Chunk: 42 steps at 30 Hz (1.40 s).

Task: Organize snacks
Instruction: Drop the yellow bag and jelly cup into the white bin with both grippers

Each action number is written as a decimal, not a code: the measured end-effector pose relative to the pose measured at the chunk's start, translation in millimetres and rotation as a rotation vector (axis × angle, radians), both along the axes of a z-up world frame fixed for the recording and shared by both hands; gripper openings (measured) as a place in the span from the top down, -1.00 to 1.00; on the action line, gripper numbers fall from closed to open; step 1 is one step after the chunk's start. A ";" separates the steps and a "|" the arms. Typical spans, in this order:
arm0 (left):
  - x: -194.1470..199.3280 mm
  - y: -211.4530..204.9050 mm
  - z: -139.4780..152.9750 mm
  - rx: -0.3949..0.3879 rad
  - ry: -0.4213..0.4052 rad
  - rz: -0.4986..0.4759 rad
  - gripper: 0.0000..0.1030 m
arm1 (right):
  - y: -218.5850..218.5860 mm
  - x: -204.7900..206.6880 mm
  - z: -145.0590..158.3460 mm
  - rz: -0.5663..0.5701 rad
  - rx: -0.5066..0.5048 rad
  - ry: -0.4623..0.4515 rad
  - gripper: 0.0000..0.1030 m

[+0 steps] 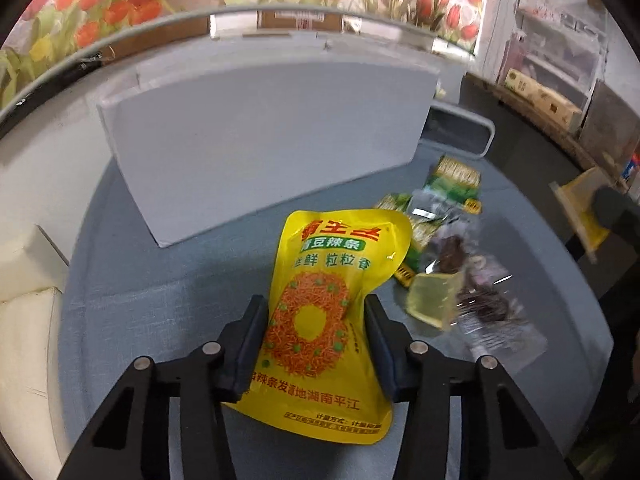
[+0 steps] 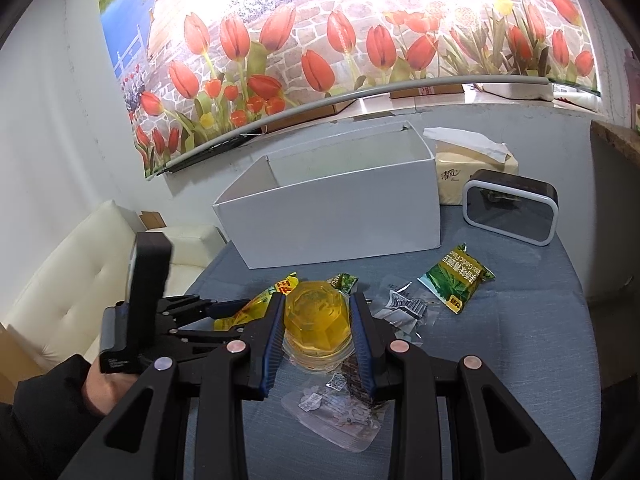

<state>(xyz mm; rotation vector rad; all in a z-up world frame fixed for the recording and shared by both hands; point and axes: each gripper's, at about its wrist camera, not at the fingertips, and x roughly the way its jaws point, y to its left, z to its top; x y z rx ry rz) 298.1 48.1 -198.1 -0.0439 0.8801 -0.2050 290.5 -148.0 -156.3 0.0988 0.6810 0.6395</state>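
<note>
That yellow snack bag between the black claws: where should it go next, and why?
Probably up and over into the open white box. The left hand-held gripper has pinched the yellow bag, the box stands just behind, and it looks empty.

Blue-grey table (image 2: 520,360) under white box (image 2: 340,216), snacks (image 2: 456,280)

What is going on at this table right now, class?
A person holds two grippers. The left gripper has its jaws shut on a yellow plastic snack pouch; the right gripper clamps a clear cup of yellow jelly. The open white cardboard box waits behind; green packets remain on the blue tablecloth.
</note>
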 end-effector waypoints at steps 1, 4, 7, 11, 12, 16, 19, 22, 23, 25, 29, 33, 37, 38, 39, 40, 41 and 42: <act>-2.6 2.1 3.9 -0.012 -0.008 0.000 -0.03 | -0.1 -0.9 1.1 0.000 0.001 -0.002 0.33; -13.5 7.5 23.0 -0.037 -0.048 0.001 -0.03 | 0.0 -3.1 7.3 -0.001 0.008 -0.016 0.33; -18.6 10.3 45.8 -0.051 -0.085 0.004 -0.03 | 0.9 -2.9 14.0 0.001 0.010 -0.032 0.33; -16.5 15.6 76.8 -0.080 -0.142 0.008 -0.03 | 6.1 4.7 28.6 0.005 0.005 -0.059 0.33; -17.2 18.4 82.4 -0.076 -0.152 0.011 -0.03 | 7.8 8.8 33.8 0.005 0.003 -0.069 0.33; 4.4 31.4 109.3 -0.089 -0.198 0.044 -0.03 | 18.2 35.2 54.7 0.003 0.002 -0.107 0.33; 29.9 40.8 125.4 -0.091 -0.224 0.062 -0.03 | 28.5 64.7 65.6 -0.004 0.001 -0.122 0.33; 65.6 46.4 130.7 -0.060 -0.215 0.064 -0.03 | 43.8 103.6 71.2 -0.006 -0.010 -0.122 0.33; 77.5 46.5 130.6 -0.048 -0.211 0.065 -0.03 | 50.6 119.1 70.8 -0.003 -0.015 -0.115 0.33; 102.1 51.4 127.8 -0.039 -0.201 0.068 -0.03 | 60.5 144.9 68.1 -0.013 -0.026 -0.107 0.33; 142.1 61.6 117.1 -0.029 -0.168 0.088 -0.05 | 69.6 181.9 59.4 -0.033 -0.076 -0.091 0.33; 163.2 67.2 108.1 0.024 -0.163 0.153 -0.65 | 68.4 207.7 41.1 -0.057 -0.132 -0.059 0.29; 164.1 67.8 100.2 0.030 -0.146 0.132 -1.00 | 53.8 212.6 32.3 -0.073 -0.076 -0.038 -1.00; 163.3 67.3 98.8 0.045 -0.144 0.135 -1.00 | 49.2 211.3 32.1 -0.083 -0.066 -0.041 -1.00; 161.0 66.5 97.7 0.057 -0.146 0.137 -1.00 | 45.7 211.0 30.9 -0.087 -0.057 -0.030 -1.00; 158.2 66.5 96.3 0.051 -0.145 0.131 -1.00 | 42.9 209.6 29.8 -0.085 -0.051 -0.015 -1.00; 155.4 67.0 95.3 0.042 -0.140 0.131 -1.00 | 41.5 208.6 29.8 -0.085 -0.051 -0.006 -1.00; 151.2 68.0 94.5 0.023 -0.137 0.138 -1.00 | 38.5 203.5 30.4 -0.086 -0.050 -0.007 -1.00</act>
